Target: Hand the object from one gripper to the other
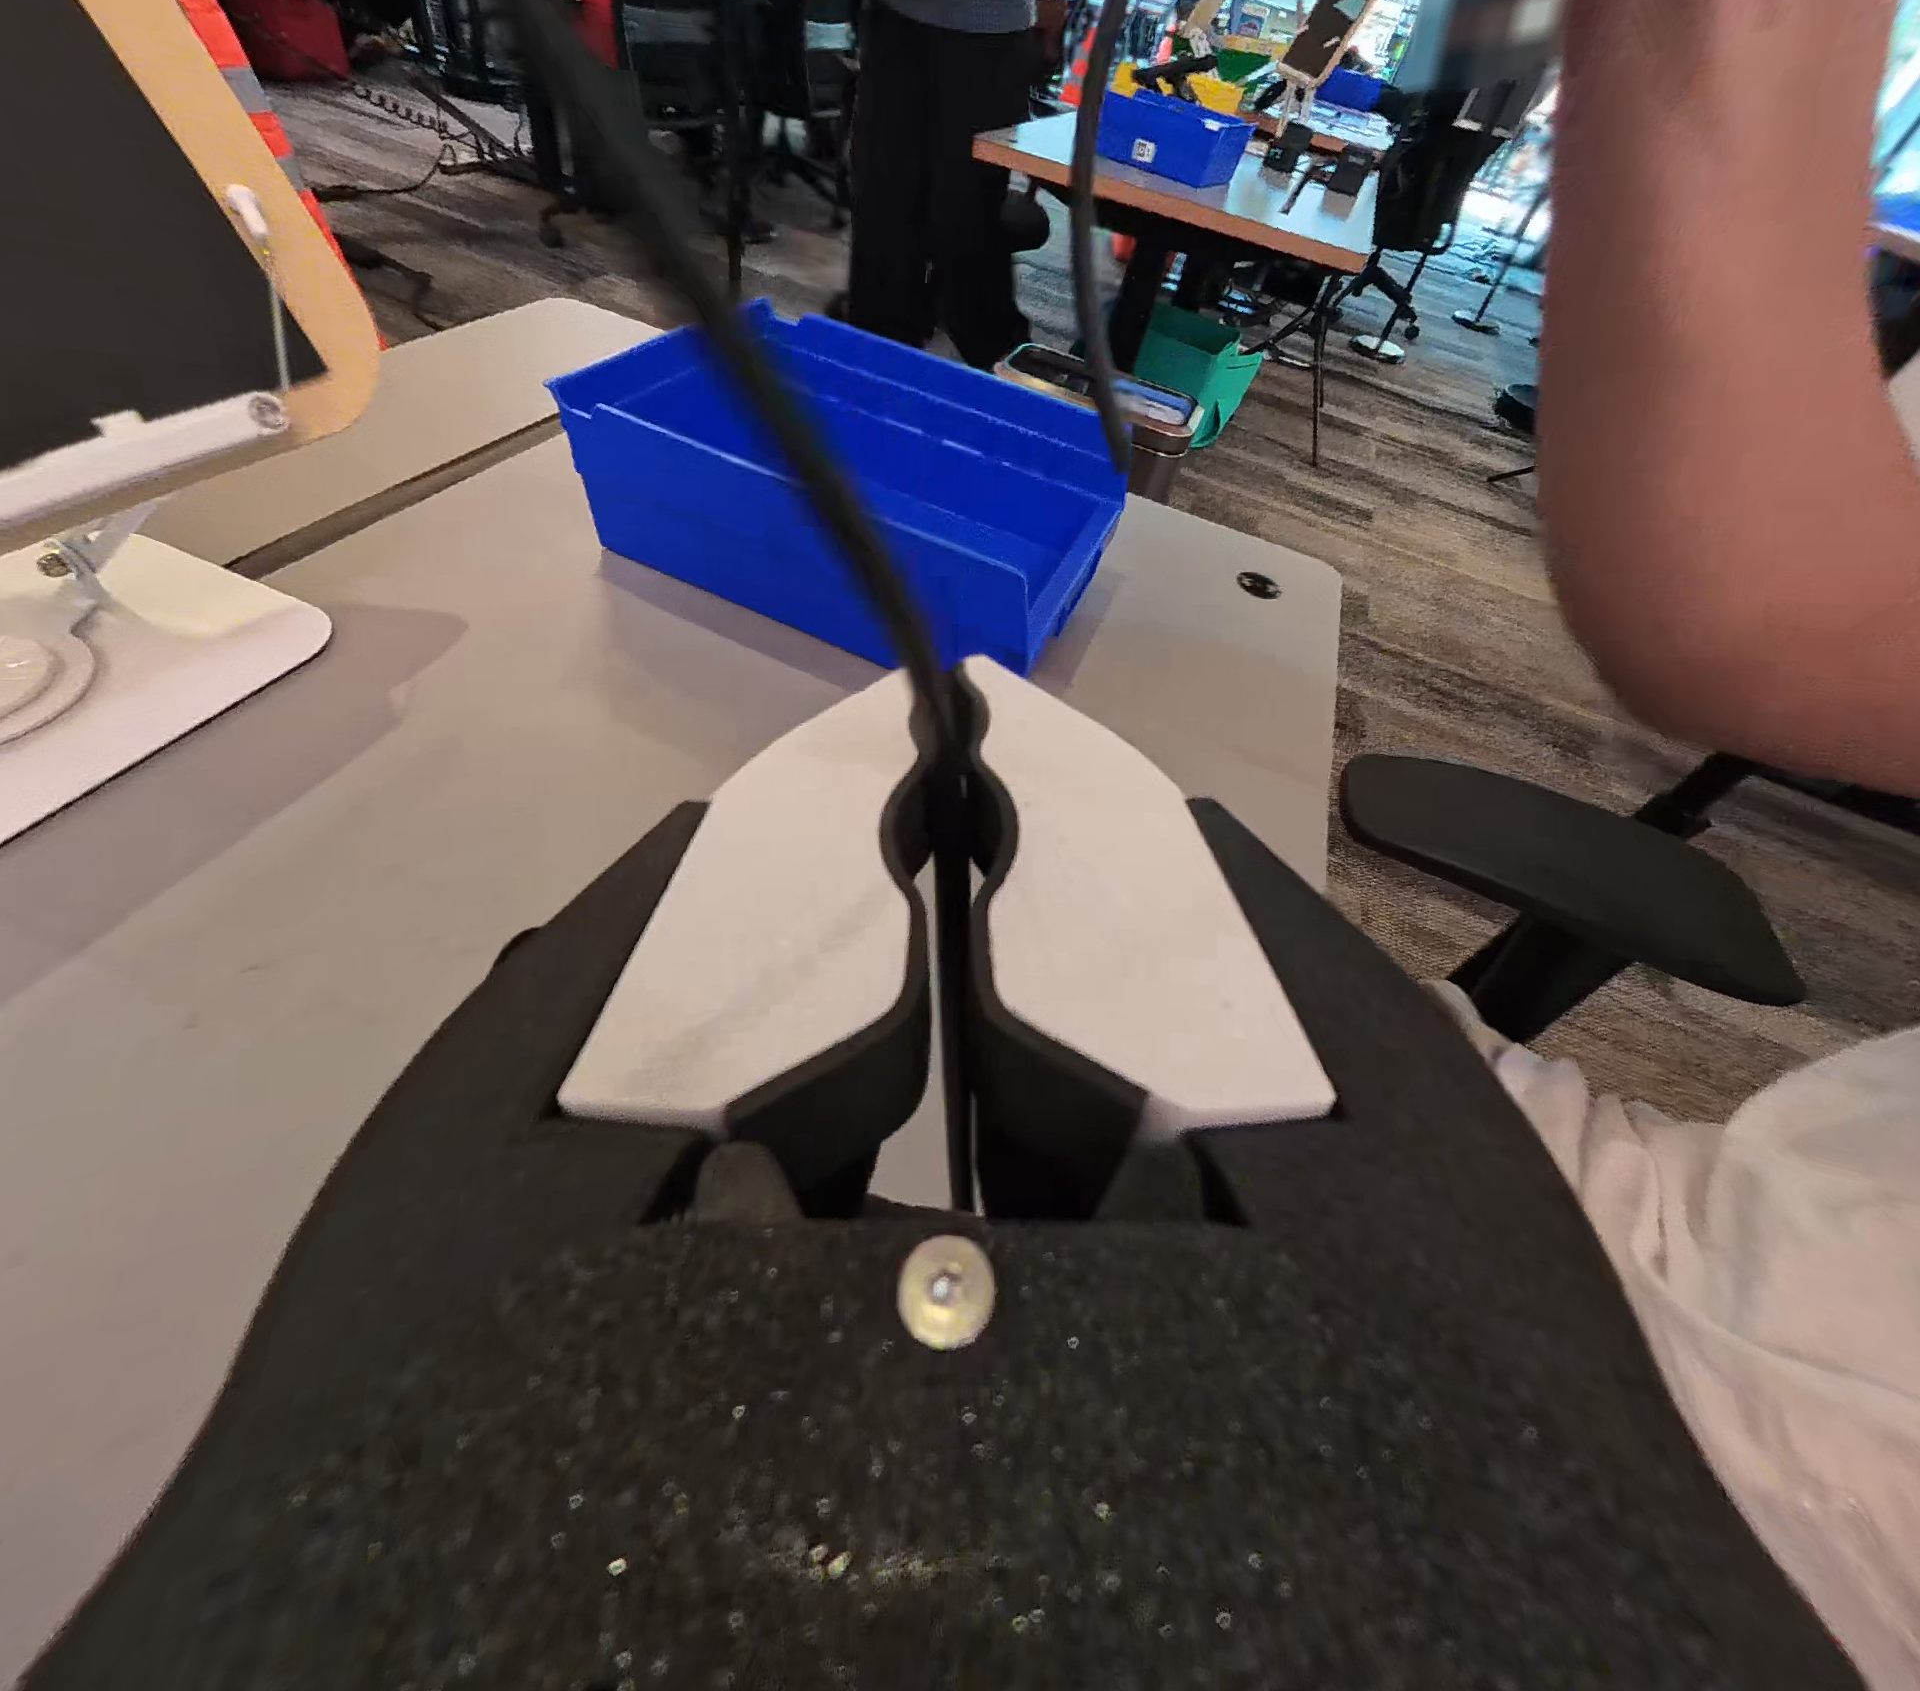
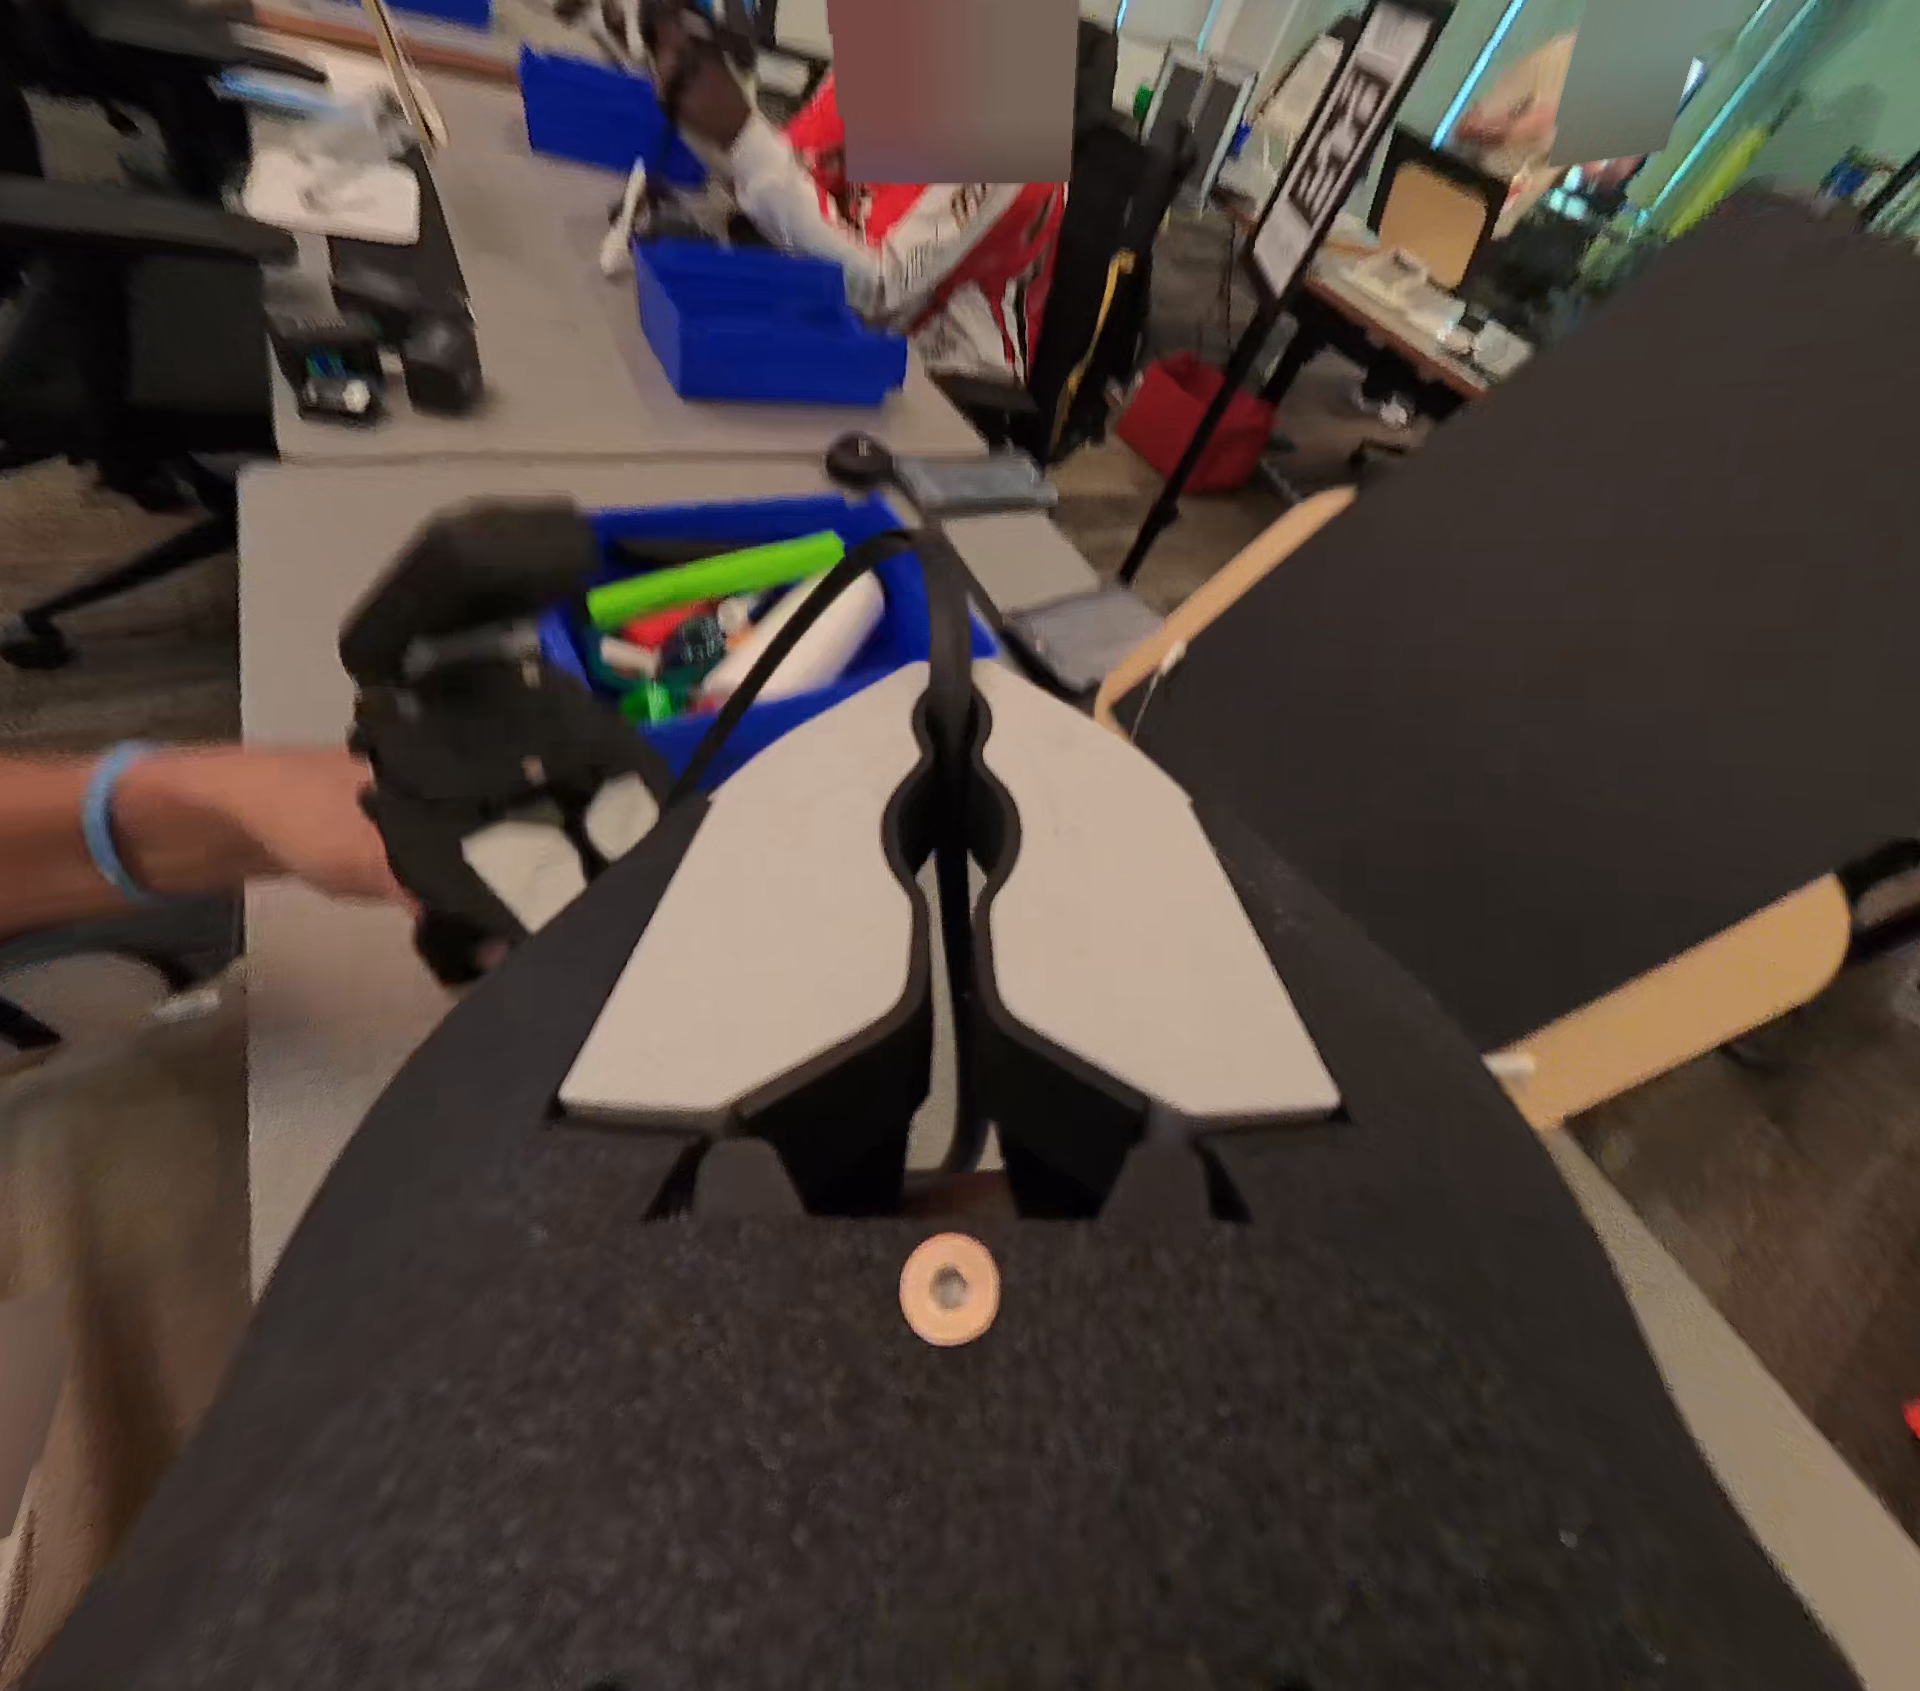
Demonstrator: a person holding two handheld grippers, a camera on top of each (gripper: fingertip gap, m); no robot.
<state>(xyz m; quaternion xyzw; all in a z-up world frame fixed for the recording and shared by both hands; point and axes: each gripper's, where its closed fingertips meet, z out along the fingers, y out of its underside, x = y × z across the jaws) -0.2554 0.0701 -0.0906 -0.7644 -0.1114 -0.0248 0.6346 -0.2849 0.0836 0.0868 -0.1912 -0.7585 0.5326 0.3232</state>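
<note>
Two grippers pinch one thing at once, and we read this as the middle of the hand-over; in the left wrist view the left gripper (image 1: 951,706) has its white-faced fingers (image 1: 790,893) drawn almost together, with only the thin black flexible cable (image 1: 831,498) caught between the tips; in the right wrist view the right gripper (image 2: 951,711) is closed the same way on another stretch of that cable (image 2: 945,633). We judge the double hold deliberate, since neither side should let go before the other is sure of its grip.

From the left gripper's tips the cable rises away and to the left, out of frame, while a second strand hangs down at right; which strand leads to the right gripper, we cannot tell. Just beyond, on the pale grey table (image 1: 312,810), a blue plastic bin (image 1: 727,519) sits with nothing visible in it, perhaps the source or the destination. In the right wrist view a similar bin (image 2: 790,711) holds a green foam tube (image 2: 717,576) and mixed items; left of it the person's hand (image 2: 270,820) carries the other gripper's black body. Farther off, people stand among other tables.
</note>
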